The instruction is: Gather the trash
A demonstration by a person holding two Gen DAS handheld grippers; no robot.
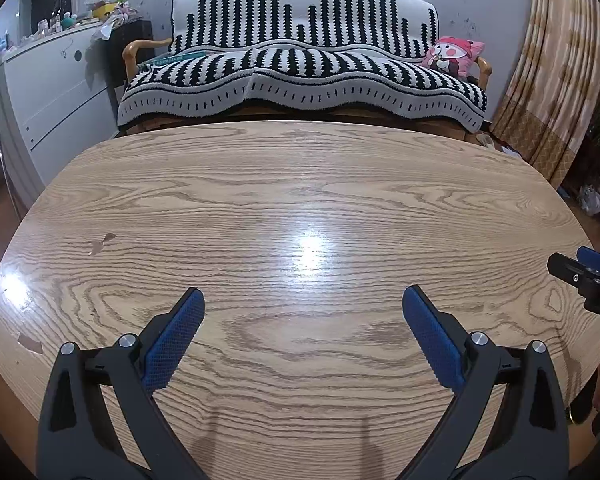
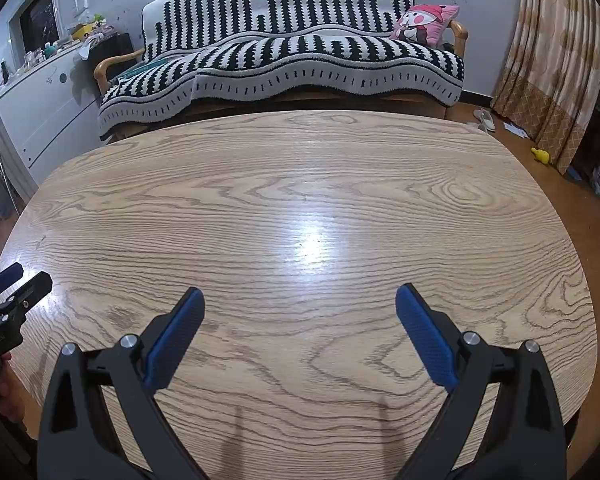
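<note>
Both tongs stand apart and empty. The left gripper (image 1: 303, 300) holds its blue pads (image 1: 172, 344) wide over the near edge of the table (image 1: 300, 184), with bare wood between them; the right gripper (image 2: 300, 300) is spread the same way, just beside it toward the right edge. Each shows at the margin of the other's view, and neither touches the surface as far as we can tell.

We find no trash on the table in either view. Its top is bare from the near edge to the far edge, marked only by grain, a lamp glare at the centre and small chips in the veneer (image 1: 102, 242) toward the left edge. We cannot say where the task's trash lies; no bin or bag shows either. Small items lie on the floor past the right edge, among them a yellow object (image 2: 540, 155) by the curtain (image 2: 556, 60), too small to identify. A striped sofa (image 2: 284, 52) stands beyond the far edge.

We judge the step in hand to be either a start or a finish: searching, not grasping. The next move calls for turning the cameras off the table to locate trash before any closing of the pads.
</note>
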